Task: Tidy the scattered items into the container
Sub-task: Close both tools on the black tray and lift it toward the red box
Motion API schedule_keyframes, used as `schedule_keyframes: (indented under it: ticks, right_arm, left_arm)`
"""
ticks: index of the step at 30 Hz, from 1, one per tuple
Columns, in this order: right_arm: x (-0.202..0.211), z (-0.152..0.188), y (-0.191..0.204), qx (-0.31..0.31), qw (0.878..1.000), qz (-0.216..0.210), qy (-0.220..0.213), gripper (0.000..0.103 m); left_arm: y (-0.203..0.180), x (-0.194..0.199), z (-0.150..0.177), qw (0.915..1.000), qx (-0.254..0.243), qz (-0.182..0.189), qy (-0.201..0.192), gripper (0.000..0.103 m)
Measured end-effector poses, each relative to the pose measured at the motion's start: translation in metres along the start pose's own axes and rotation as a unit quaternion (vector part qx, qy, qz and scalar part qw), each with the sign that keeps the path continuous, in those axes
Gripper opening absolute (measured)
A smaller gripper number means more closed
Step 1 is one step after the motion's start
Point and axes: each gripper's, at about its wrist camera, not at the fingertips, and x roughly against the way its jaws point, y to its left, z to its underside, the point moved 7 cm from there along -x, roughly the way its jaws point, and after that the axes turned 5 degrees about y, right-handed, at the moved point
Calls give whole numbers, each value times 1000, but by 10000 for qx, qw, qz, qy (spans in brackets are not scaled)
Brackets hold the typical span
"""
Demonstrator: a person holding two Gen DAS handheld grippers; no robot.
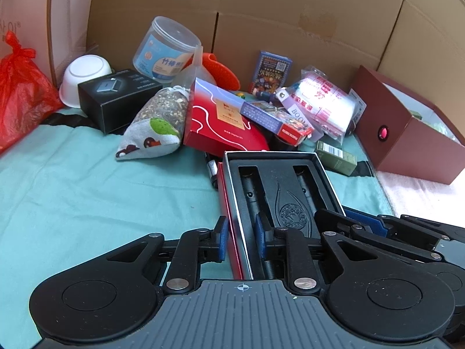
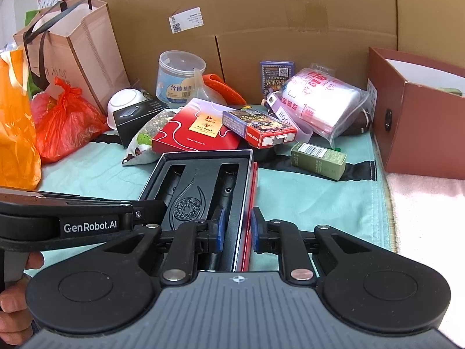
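Two grippers are seen clamped on one open black gift box (image 1: 279, 192), which lies nearest on a teal cloth (image 1: 87, 180): the left gripper (image 1: 242, 240) is closed on the box's left wall, and the right gripper (image 2: 236, 228) on its right wall, with blue pads pressed to either side of each wall. Two dark cylinders are held in the box's two slots. Beyond it, one red flat box (image 1: 215, 122) is overlapped by one card pack (image 1: 276, 119), and a second card pack (image 1: 271, 71) is stood upright against the cardboard wall (image 1: 290, 14) further back. To the left are counted one patterned cloth pouch (image 1: 157, 125), one black carton (image 1: 116, 99), one white bowl (image 1: 84, 72) turned over, one clear plastic jar (image 1: 165, 49) and one red plastic bag (image 1: 20, 99). To the right are found one bagged pink-printed pack (image 1: 328, 101) and one small green box (image 1: 337, 157). One maroon container (image 1: 407, 133) is placed at the far right, open-topped, well apart from the gift box.
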Motion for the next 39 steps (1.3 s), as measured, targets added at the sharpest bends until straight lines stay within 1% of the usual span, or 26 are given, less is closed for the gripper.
schedule_keyframes:
  ticks: [8,12,17,22,26,34,39]
  right_arm:
    - [20,-1,-7,-92,9998,29,-181,21]
    - [34,-7,-16,-178,9991,83,-385,21]
    - [54,-17,-34,-308,9969,197,-698,21]
    - [72,-31,-55,-419,9934,362,-1004,21]
    - [87,-44,-76,-492,9896,483,-1259,21]
    - [113,-75,-113,-595,9798,724,-1767,21]
    - [123,-95,-138,-630,9734,865,-2026,21]
  left_arm:
    - [-16,14,-1,9999,-69,34,-97,17]
    - [-32,22,-8,9997,-115,116,-191,17]
    - [-58,30,-22,9986,-296,235,-368,17]
    - [-92,36,-39,9964,-563,318,-554,17]
    - [-116,38,-55,9943,-675,468,-683,17]
    - [-165,44,-90,9878,-993,645,-1012,17]
    - [-191,38,-112,9854,-1068,818,-1044,17]
